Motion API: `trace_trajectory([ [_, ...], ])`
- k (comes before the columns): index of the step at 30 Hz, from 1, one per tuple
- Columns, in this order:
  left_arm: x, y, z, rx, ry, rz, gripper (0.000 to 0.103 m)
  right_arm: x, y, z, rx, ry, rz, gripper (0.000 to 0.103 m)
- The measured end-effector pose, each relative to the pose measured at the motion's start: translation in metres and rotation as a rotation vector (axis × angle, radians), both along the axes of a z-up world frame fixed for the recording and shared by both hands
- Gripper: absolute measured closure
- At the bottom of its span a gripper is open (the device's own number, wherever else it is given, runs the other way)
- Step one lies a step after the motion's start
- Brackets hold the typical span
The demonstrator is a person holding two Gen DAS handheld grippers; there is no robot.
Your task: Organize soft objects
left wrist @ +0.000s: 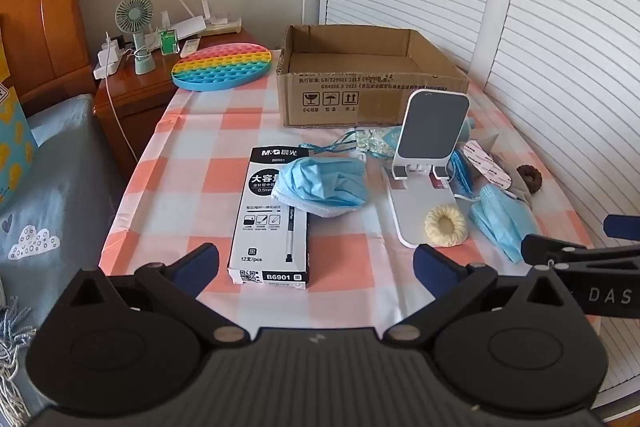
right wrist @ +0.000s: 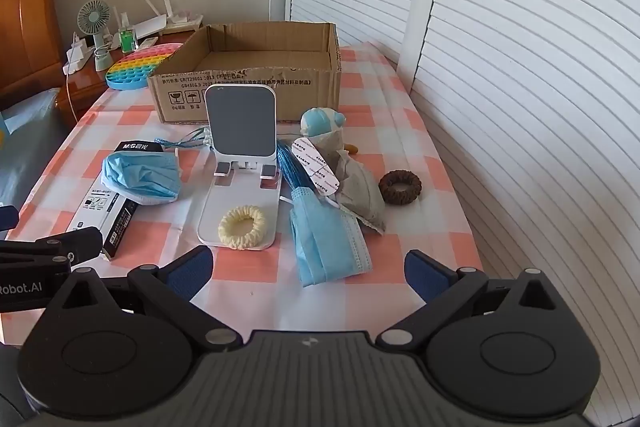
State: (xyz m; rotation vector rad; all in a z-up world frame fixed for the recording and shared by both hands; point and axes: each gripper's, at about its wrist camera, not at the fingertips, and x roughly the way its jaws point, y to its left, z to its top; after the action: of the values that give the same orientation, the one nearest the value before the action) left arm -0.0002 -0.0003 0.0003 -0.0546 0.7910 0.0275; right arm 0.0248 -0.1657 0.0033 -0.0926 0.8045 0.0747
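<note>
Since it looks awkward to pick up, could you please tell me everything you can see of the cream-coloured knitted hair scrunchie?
The cream-coloured knitted hair scrunchie is a small, thick ring of ribbed, soft-looking yarn or fabric with an open centre. It lies flat on the front end of the base plate of the white folding phone stand, near that plate's front edge, and seems to touch nothing else. A crumpled blue face mask lies to its right on the pink-and-white checked tablecloth, apart from it. No gripper touches it.
</note>
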Motion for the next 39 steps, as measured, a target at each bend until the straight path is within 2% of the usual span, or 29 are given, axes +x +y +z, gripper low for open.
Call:
trace_trajectory([
  [5,-0.0007,-0.0020,0.0008,0.016,-0.011,-0.014,0.001,0.0003,0.0001,-0.0005,0.002,-0.012,0.001,0.000],
  [6,-0.0026,-0.0037,0.0022,-0.003,-0.012,0.001,0.001,0.0003,0.0002,-0.0006,0.001,-0.012,0.002,0.000],
  [39,-0.0023,-0.0010,0.0025,0.000,-0.009,-0.011,0.001,-0.0027,0.0021,0.0039,-0.006,-0.012,0.011,0.000],
])
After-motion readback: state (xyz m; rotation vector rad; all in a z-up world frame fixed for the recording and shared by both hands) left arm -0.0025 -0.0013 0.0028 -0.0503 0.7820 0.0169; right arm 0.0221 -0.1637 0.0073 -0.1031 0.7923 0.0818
